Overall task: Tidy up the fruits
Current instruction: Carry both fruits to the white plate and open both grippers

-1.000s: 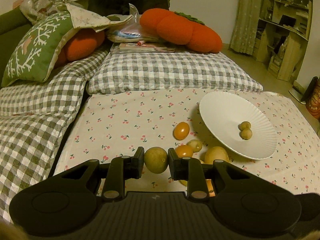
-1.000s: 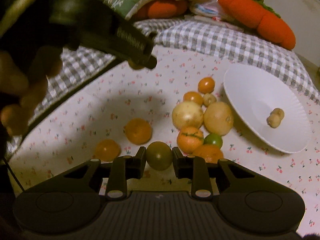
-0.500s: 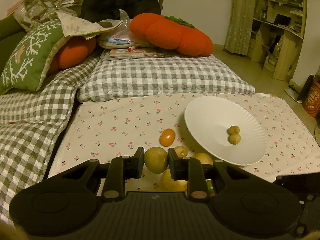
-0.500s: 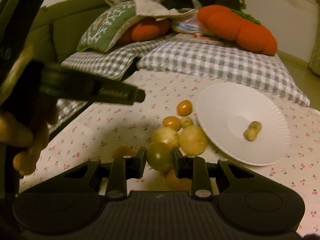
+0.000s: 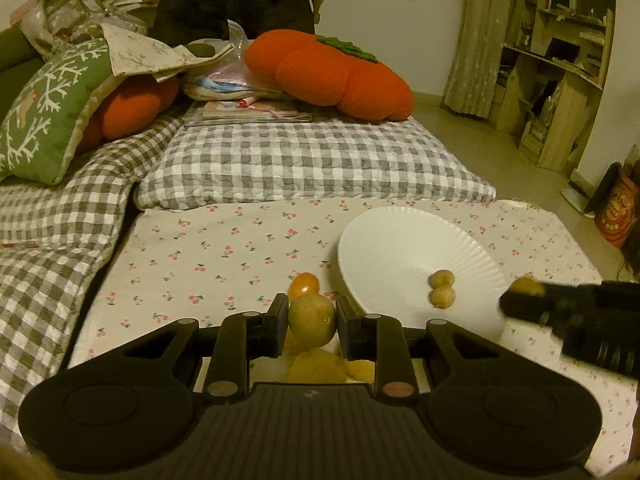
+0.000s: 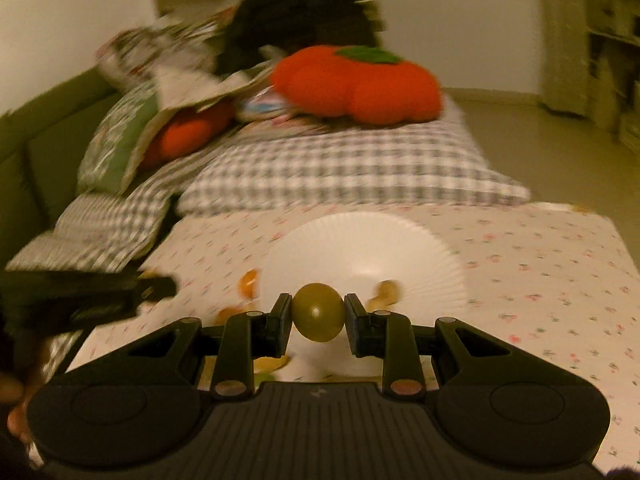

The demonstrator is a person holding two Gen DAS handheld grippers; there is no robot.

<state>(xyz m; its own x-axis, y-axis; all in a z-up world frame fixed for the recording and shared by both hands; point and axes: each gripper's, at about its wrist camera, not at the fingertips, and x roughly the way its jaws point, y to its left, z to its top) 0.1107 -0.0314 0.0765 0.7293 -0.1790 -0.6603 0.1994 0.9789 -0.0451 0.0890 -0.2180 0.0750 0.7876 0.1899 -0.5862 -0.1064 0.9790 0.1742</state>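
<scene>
Left wrist view: the left gripper (image 5: 312, 322) is clamped on a yellow-green fruit (image 5: 312, 320), both pads pressing its sides. The white plate (image 5: 384, 240) lies ahead and to the right of the fingertips, near but not beneath them. Two small fruits (image 5: 442, 288) rest in the plate. The right gripper (image 5: 520, 298) enters from the right edge, over the plate's near rim. An orange fruit (image 5: 304, 284) lies just ahead on the cloth (image 5: 224, 248).

Right wrist view (blurred): the right gripper (image 6: 318, 316) grips a dark green fruit (image 6: 318, 312). The white plate (image 6: 372, 248) lies directly ahead and below. Judgement: the right gripper is nearer to release; the left needs rightward travel.
</scene>
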